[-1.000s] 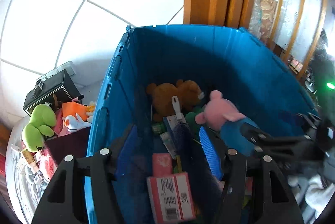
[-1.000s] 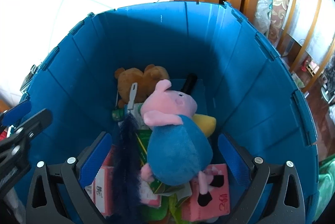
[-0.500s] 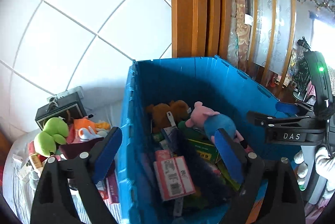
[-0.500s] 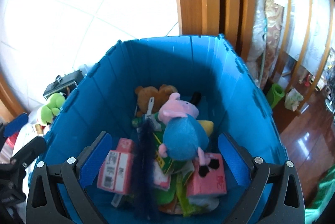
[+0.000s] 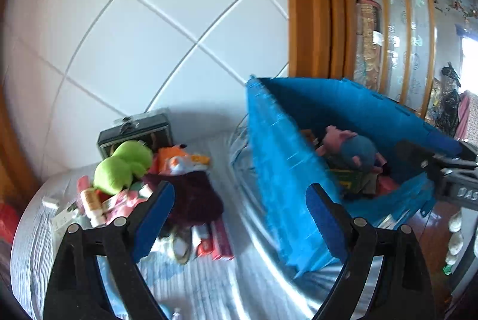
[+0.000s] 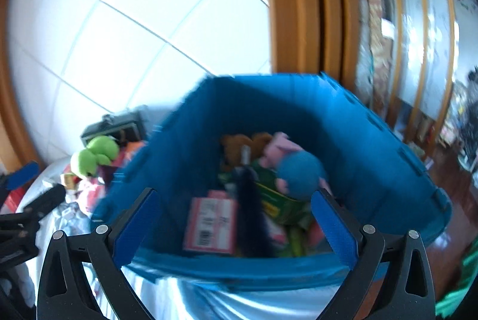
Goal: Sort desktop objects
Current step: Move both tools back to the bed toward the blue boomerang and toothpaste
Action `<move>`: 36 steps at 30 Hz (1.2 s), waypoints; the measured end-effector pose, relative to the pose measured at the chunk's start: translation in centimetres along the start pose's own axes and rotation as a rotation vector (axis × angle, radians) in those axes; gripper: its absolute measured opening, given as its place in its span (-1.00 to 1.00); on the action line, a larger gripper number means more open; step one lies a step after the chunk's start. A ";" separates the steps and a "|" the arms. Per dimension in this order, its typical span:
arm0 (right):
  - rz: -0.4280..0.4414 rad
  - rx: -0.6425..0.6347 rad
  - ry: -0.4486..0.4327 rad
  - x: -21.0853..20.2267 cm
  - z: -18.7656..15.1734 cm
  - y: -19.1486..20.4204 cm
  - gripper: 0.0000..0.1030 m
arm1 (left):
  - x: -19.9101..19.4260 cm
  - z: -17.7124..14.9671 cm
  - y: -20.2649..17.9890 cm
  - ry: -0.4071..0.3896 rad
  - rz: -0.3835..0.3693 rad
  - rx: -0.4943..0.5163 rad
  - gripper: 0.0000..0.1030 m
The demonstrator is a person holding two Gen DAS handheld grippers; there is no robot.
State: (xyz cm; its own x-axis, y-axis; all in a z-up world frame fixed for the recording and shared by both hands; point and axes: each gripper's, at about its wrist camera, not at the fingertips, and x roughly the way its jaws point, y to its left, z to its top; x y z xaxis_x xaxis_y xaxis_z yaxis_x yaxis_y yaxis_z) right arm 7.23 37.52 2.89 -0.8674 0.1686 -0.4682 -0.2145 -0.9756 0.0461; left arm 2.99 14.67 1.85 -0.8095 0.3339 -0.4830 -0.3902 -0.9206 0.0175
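Observation:
A blue crate (image 5: pixel 277 167) (image 6: pixel 373 140) stands on the table and holds a pink-and-blue pig plush (image 5: pixel 355 149) (image 6: pixel 298 170), a brown bear plush (image 6: pixel 239 142), a dark duster (image 6: pixel 248 212), pink boxes (image 6: pixel 209 218) and a green box. Left of it lies a pile: a green frog plush (image 5: pixel 122 167) (image 6: pixel 95 155), an orange fox toy (image 5: pixel 176 158), a maroon cloth (image 5: pixel 194 194). My left gripper (image 5: pixel 239 215) is open and empty, above the table between pile and crate. My right gripper (image 6: pixel 236 224) is open and empty, above the crate's near rim.
A black case (image 5: pixel 134 128) stands behind the pile against the white tiled wall. A wooden door frame (image 5: pixel 310 6) rises behind the crate. The table has a pale striped cover (image 5: pixel 209 284). Small boxes and tubes lie at the pile's near side (image 5: pixel 215 242).
Both grippers have pulled back and up out of the crate. The left one has swung left toward the pile. The pig plush stays in the crate.

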 end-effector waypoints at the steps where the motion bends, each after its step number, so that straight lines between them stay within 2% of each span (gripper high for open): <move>1: 0.009 -0.008 -0.032 -0.5 -0.4 1.1 1.00 | -0.2 -0.9 1.1 0.009 0.011 -0.008 0.76; 3: 0.035 -0.032 -0.104 -1.5 -1.2 3.7 1.00 | -0.6 -2.6 3.2 0.034 0.036 -0.022 0.76; 7: 0.101 -0.053 -0.183 -2.2 -3.2 8.7 1.00 | -1.7 -6.3 6.8 0.080 0.128 -0.038 0.76; 9: 0.147 -0.076 -0.190 -2.0 -4.2 11.3 1.00 | -2.3 -8.3 8.7 0.110 0.165 -0.042 0.76; 13: 0.266 -0.119 -0.161 -0.9 -6.2 15.7 1.00 | -2.8 -12.3 13.0 0.197 0.181 -0.106 0.76; 16: 0.326 -0.143 -0.087 1.0 -8.1 18.7 1.00 | -3.0 -15.3 16.4 0.253 0.258 -0.155 0.76; 18: 0.335 -0.152 -0.014 3.0 -9.9 20.3 1.00 | -2.8 -17.2 18.7 0.291 0.271 -0.203 0.76; 21: 0.322 -0.158 0.082 5.4 -12.6 21.6 1.00 | -1.9 -20.5 22.2 0.333 0.322 -0.268 0.76; 25: 0.295 -0.158 0.245 9.7 -15.9 22.9 1.00 | -0.3 -24.8 25.5 0.401 0.332 -0.326 0.76; 29: 0.288 -0.169 0.399 12.4 -19.5 24.5 1.00 | 1.9 -27.9 26.9 0.486 0.346 -0.272 0.76; 36: 0.253 -0.196 0.571 14.7 -23.2 26.3 0.99 | 5.0 -28.7 28.3 0.513 0.320 -0.177 0.76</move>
State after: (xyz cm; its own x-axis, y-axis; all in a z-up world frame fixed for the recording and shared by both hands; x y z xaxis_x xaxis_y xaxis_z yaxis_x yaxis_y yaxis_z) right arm -0.71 11.07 -23.28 -0.4938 -0.1179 -0.8615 0.0978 -0.9920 0.0797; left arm 0.51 -15.53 -25.24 -0.5433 -0.0624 -0.8372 -0.0495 -0.9931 0.1062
